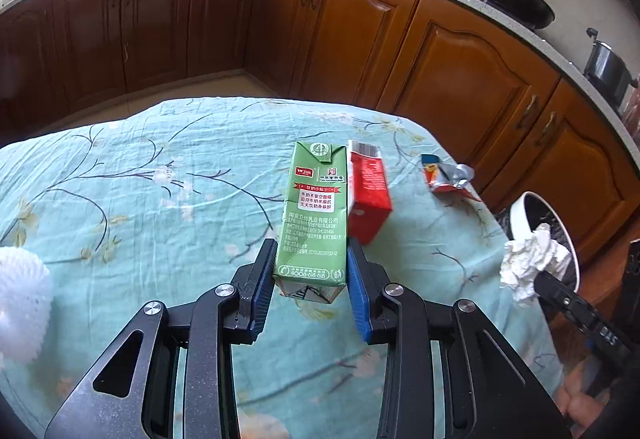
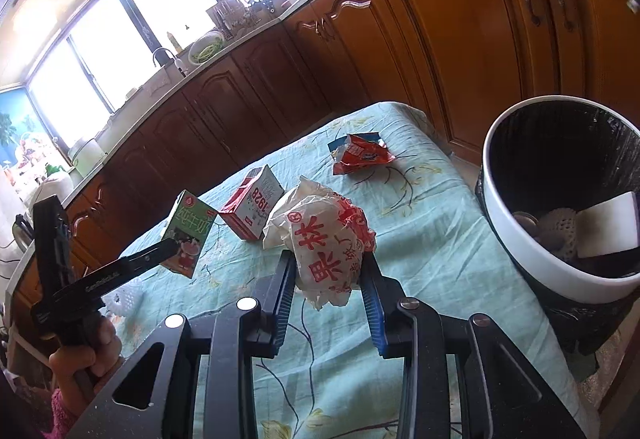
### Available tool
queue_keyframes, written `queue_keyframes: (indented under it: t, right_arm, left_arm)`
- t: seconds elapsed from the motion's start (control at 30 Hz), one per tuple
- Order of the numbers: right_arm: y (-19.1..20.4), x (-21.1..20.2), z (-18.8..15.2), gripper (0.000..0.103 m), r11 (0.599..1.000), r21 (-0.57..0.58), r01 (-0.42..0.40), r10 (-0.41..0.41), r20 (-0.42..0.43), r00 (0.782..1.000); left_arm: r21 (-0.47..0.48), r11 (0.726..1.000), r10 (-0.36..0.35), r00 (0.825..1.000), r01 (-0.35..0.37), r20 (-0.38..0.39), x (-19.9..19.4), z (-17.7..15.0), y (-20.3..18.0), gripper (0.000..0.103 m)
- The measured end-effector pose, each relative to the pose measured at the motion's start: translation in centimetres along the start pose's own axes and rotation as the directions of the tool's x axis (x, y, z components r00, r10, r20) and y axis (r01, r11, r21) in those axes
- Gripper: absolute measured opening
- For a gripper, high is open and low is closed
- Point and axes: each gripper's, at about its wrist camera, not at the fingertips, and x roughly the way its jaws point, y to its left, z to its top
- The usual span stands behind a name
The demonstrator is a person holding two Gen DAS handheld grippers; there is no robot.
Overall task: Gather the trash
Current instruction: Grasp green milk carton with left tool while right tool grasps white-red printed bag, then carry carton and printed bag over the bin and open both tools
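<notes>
Lower centre, left wrist view: left hand-held gripper is clasping the green rectangular milk carton between its blue pads, above the floral turquoise tabletop.
Beside it: red rectangular carton is lying touching the green one.
Lower centre, right wrist view: right hand-held gripper is gripping a crumpled white paper wrapper with red print.
Right edge: white round bin with black liner is standing next to the tabletop.
Upper centre: torn red snack packet is lying near the far end of the tabletop.

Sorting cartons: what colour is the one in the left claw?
Green milk carton, clearest in the left wrist view.
</notes>
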Motion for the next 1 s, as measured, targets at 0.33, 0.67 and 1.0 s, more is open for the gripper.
queue_keyframes:
  t: [0.33,0.67,1.0]
  right_arm:
    - [-3.6,-4.2,0.0,0.033,0.997,0.037,0.061,-0.063,0.056,0.996]
    - [-8.1,-8.3,0.3,0.033,0.988,0.086,0.13,-0.138,0.104,0.985]
    - [-11.7,-10.9,0.9,0.033,0.974,0.127,0.189,-0.205,0.129,0.97]
  left_arm:
    - [0.059,0.987,-0.15,0.989,0.15,-0.004,-2.9,-1.2,-6.6,0.032]
    - [0.14,0.967,-0.209,0.977,0.213,-0.046,-2.0,-1.7,-12.5,0.032]
    - [0.231,0.935,-0.257,0.963,0.269,-0.081,-0.8,-1.8,-18.8,0.032]
